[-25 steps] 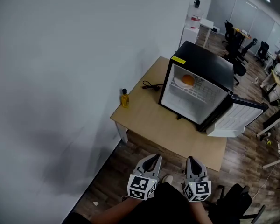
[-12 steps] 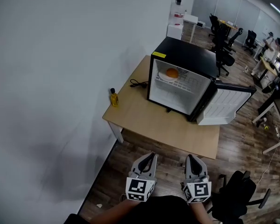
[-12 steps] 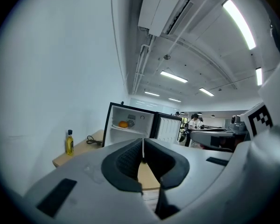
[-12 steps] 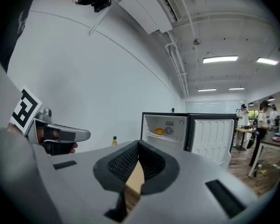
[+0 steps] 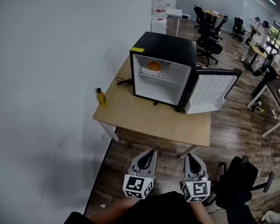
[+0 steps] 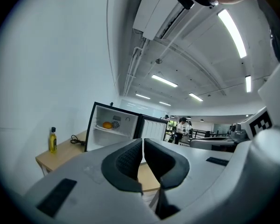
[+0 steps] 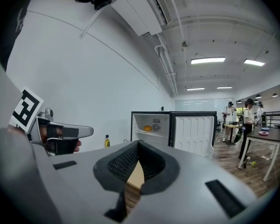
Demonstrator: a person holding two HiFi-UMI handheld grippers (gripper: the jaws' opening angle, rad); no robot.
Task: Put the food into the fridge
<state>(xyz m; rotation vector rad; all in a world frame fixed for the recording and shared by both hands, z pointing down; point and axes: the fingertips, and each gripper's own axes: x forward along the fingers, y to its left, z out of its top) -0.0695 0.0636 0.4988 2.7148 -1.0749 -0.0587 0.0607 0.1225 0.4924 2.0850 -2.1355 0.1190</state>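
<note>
A black mini fridge (image 5: 170,50) stands on a wooden table (image 5: 149,118) with its white-lined door (image 5: 210,90) swung open to the right. Inside, on the top shelf, an orange piece of food (image 5: 154,66) lies on a white plate (image 5: 147,71); the food (image 6: 107,124) also shows in the left gripper view and in the right gripper view (image 7: 148,128). My left gripper (image 5: 150,153) and right gripper (image 5: 189,156) are held low by my body, well short of the table. Both are shut with nothing in them, left (image 6: 143,141) and right (image 7: 138,143).
A small yellow bottle (image 5: 101,97) and a black cable (image 5: 123,81) lie on the table left of the fridge, by the white wall. A black office chair (image 5: 238,185) stands at my right. Desks, chairs and people fill the far room.
The fridge and table have slid left and farther off in the head view, and the door now faces me more. Both grippers stay low and shut.
</note>
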